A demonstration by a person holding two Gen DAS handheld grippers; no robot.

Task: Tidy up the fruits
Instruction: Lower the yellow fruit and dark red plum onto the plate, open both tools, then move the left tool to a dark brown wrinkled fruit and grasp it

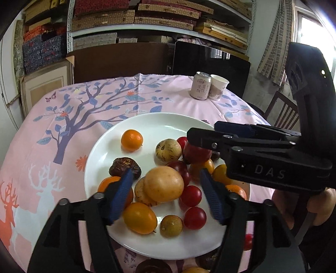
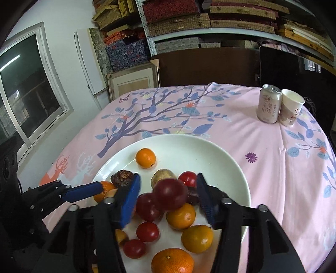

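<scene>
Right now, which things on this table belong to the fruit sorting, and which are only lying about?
Belong to the job:
- white plate
- small oranges
- red cherry tomatoes
- yellow-brown round fruit
- dark wrinkled fruit
- left claw and right claw, both open

Only lying about:
- drink can
- paper cup
- shelves of boxes

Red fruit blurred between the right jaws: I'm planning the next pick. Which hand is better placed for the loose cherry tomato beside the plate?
Probably left: the cherry tomato lies off the plate by the open left gripper; right gripper stands farther in.
</scene>
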